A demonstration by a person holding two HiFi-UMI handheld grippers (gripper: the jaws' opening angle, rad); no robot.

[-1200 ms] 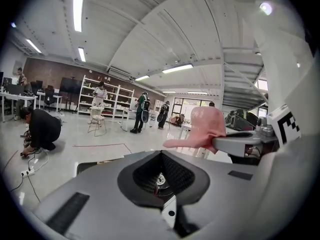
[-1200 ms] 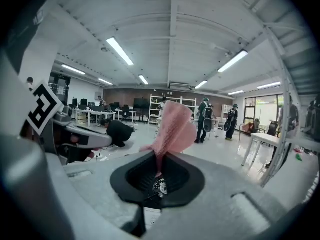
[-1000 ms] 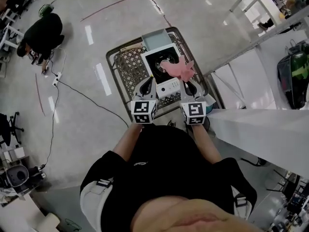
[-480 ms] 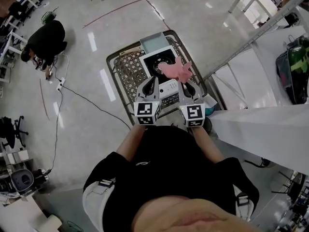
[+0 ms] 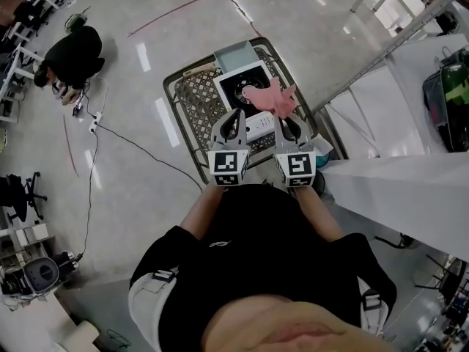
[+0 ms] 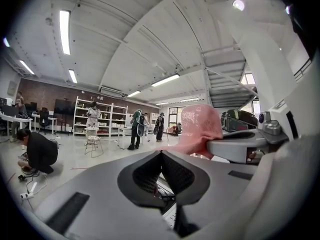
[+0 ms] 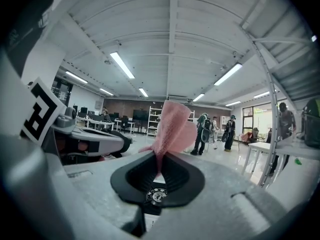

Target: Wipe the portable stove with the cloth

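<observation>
Head view, upper centre: noted a portable stove [image 5: 236, 86], white casing with black top, seated inside a wire cart [image 5: 192, 103] on a pale glossy floor. Located the pink cloth [image 5: 270, 99] over the right half of the stove as framed, bunched, with one corner pointing right. Could not establish whether it touches the stove top.

Found the right gripper [image 5: 283, 120] clenched on the near end of the cloth. Confirmed in the right gripper view: jaws pressed together, with the fabric standing up from between the tips.

Found the left gripper [image 5: 238, 115] just beside it, frame left, above the stove's white front panel. Confirmed in the left gripper view: jaws closed on each other, nothing pinched, cloth seen off to the right, clear of them.

Also recorded: a person [image 5: 69, 52] crouched at upper left, a cable [image 5: 124, 142] trailing across the floor, and a white table [image 5: 410, 189] at the right edge.
</observation>
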